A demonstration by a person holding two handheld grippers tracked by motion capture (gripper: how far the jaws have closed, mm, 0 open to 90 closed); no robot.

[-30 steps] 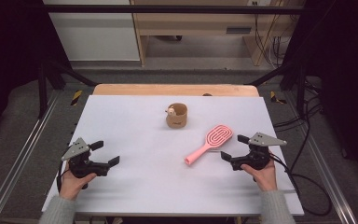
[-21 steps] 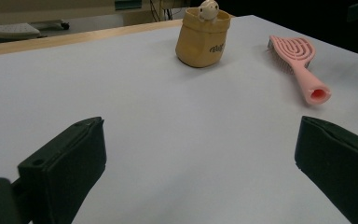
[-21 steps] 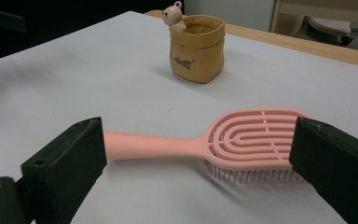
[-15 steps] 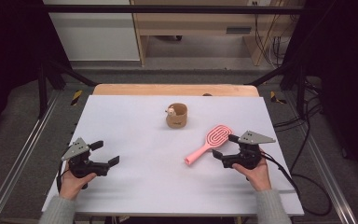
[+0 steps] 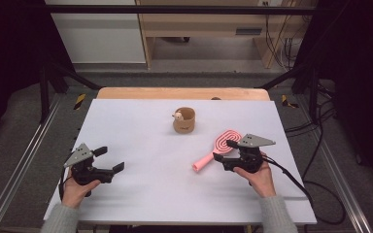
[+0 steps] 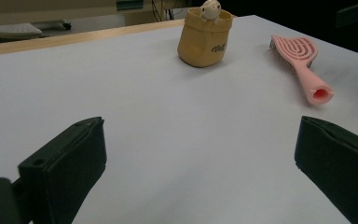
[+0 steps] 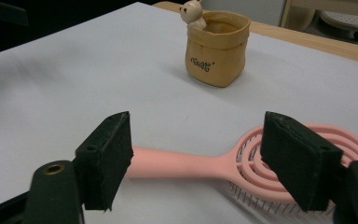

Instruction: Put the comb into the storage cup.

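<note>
A: Our right gripper (image 5: 222, 156) has slid in across the white table (image 5: 141, 126) since a second ago, and its jaws have just been closing. They are narrower than they were, but there is a gap on both sides and nothing is clamped yet.

B: And look what sits between them. In the right gripper view the pink plastic hairbrush with the looped, open head (image 7: 223, 165) lies flat on the table, its neck crossing the space between the two black pads (image 7: 109, 154).

A: So we read this as the start of a pick-up. The hand that hung back beside the brush now straddles it, near where the handle meets the head.

B: Our left gripper (image 5: 109, 161) has not budged. Its jaws stand wide apart over bare table, well away from the brush.

A: The small tan paper-bag-shaped cup with a little bear figure on its rim (image 5: 184, 120) stands upright farther back, well clear of both hands.

B: What we need next, we'd say, is for the pads to meet the neck squarely, so the brush doesn't swivel as it lifts.
</note>
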